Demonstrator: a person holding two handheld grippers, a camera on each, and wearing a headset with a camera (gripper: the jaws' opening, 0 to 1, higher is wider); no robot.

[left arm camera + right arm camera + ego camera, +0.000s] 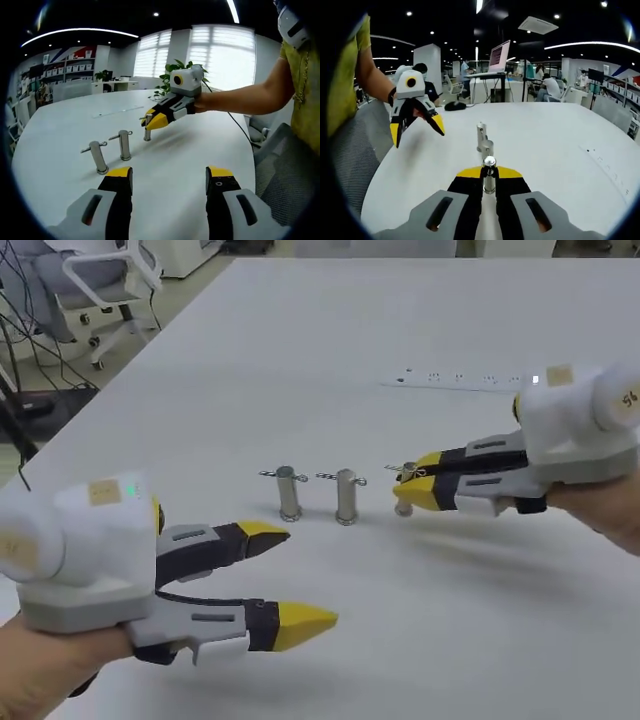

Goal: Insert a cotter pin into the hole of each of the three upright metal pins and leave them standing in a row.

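Three upright metal pins stand in a row on the white table (330, 360). The left pin (290, 494) and the middle pin (346, 498) each carry a cotter pin through the top. My right gripper (408, 483) is at the third pin (403, 506), shut on a cotter pin (402, 471) at that pin's head. From the right gripper view the third pin (489, 176) stands right at the jaw tips of my right gripper (489, 174). My left gripper (290, 575) hovers open and holds nothing, in front of the row. In the left gripper view the left gripper (170, 175) faces the row (123, 145).
A white power strip (455, 379) lies on the far side of the table. Office chairs (95, 280) stand beyond the table's left edge. The person's arm (235, 97) reaches in from the right.
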